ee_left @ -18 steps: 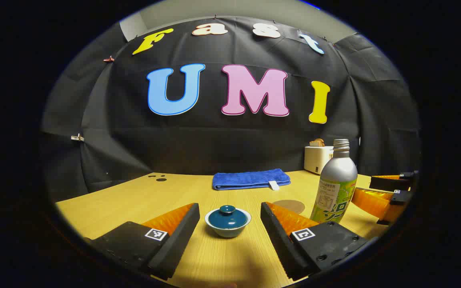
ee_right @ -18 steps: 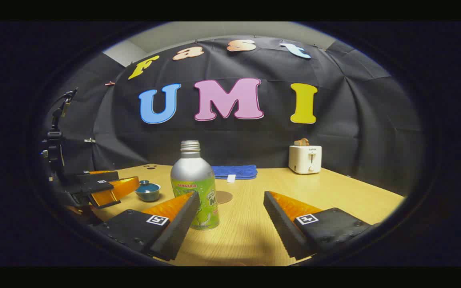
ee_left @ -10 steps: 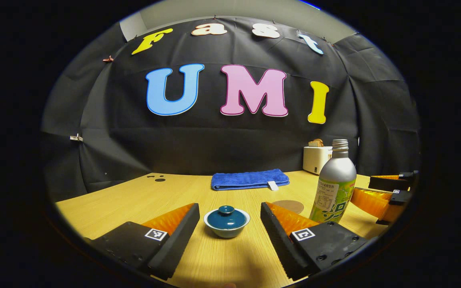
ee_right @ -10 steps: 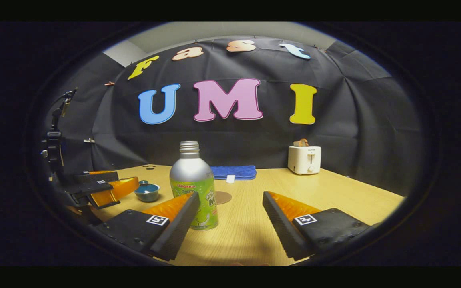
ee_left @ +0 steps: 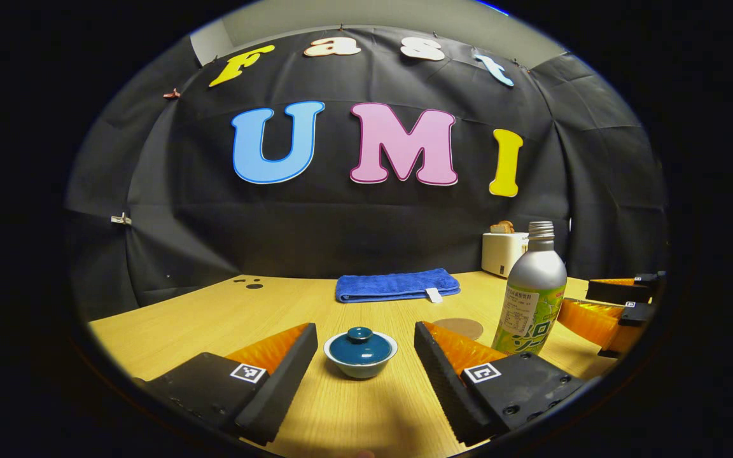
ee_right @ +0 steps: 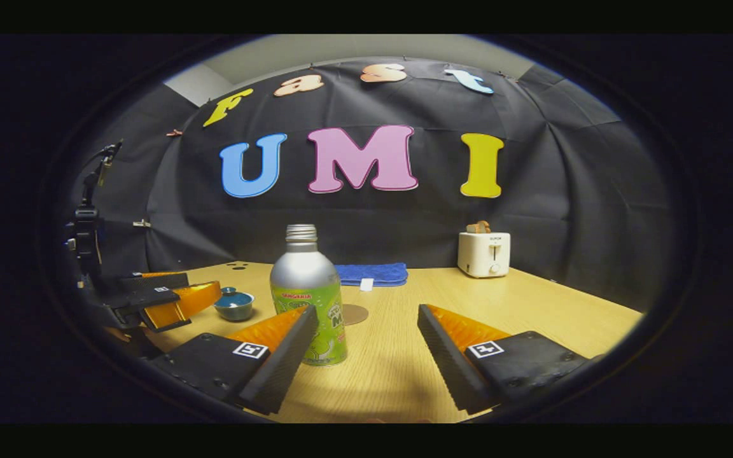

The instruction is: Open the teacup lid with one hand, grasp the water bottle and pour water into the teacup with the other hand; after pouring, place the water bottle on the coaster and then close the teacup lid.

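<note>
A small teacup (ee_left: 361,362) with a dark teal lid (ee_left: 361,346) sits on the wooden table, just beyond my left gripper (ee_left: 364,353), which stands open and touches nothing. The silver and green water bottle (ee_left: 532,299) stands upright to its right, uncapped. A round brown coaster (ee_left: 459,327) lies flat behind the left gripper's right finger. In the right gripper view the bottle (ee_right: 308,299) stands just past the left finger of my right gripper (ee_right: 366,340), which is open and empty. There the teacup (ee_right: 235,305) is at the left, by the left gripper (ee_right: 156,299).
A folded blue towel (ee_left: 397,284) lies at the back of the table (ee_left: 201,318) near the black cloth wall. A white toaster (ee_right: 484,252) with bread in it stands at the back right. Small dark holes (ee_left: 253,284) mark the table's far left.
Almost nothing: both grippers stay open and hover in place, with only a slight drift of the views. Teacup, lid and bottle have not moved.
</note>
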Tool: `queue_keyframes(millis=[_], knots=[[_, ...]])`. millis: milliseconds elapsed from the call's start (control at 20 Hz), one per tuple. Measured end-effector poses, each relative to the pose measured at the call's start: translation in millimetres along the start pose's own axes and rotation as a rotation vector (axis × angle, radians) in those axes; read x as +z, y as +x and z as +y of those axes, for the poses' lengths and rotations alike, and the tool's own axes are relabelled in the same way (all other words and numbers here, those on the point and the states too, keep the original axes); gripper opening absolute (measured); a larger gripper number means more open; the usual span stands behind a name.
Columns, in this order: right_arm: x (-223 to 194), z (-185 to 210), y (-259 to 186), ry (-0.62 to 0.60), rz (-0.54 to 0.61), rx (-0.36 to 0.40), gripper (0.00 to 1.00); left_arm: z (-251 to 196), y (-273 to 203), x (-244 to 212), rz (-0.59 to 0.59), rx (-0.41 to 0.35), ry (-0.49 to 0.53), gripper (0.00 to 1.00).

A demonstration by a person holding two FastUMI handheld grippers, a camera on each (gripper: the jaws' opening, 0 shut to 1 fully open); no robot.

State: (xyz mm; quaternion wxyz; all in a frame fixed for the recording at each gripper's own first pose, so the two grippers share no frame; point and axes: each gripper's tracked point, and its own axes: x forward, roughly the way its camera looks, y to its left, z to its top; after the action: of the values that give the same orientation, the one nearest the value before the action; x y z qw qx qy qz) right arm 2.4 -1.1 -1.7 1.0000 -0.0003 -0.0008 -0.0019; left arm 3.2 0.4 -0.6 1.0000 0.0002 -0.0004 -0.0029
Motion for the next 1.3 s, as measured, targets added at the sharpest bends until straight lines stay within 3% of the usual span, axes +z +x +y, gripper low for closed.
queue_keyframes(millis=[150,350,550,850,1050,1300], knots=[[0.0,-0.1,0.3,0.0,-0.001,0.0,0.98,8.9,11.5,-0.8,0.008,0.007,0.001,0.97],[0.0,-0.1,0.5,0.0,-0.001,-0.001,0.96,9.8,33.8,-4.5,0.033,-0.041,0.007,0.97],[0.1,-0.2,0.4,0.0,-0.001,-0.002,0.98,8.4,59.5,-19.2,0.132,-0.082,0.019,0.95],[-0.2,-0.4,1.0,0.0,-0.002,-0.002,0.96,5.3,77.4,-23.3,0.164,-0.094,0.086,0.75],[-0.8,-0.3,1.3,0.0,-0.003,-0.002,0.98,2.0,83.0,-31.7,0.211,-0.103,0.11,0.5],[-0.9,-0.4,1.5,0.0,-0.003,-0.002,0.98,1.4,84.3,-33.9,0.236,-0.101,0.123,0.44]])
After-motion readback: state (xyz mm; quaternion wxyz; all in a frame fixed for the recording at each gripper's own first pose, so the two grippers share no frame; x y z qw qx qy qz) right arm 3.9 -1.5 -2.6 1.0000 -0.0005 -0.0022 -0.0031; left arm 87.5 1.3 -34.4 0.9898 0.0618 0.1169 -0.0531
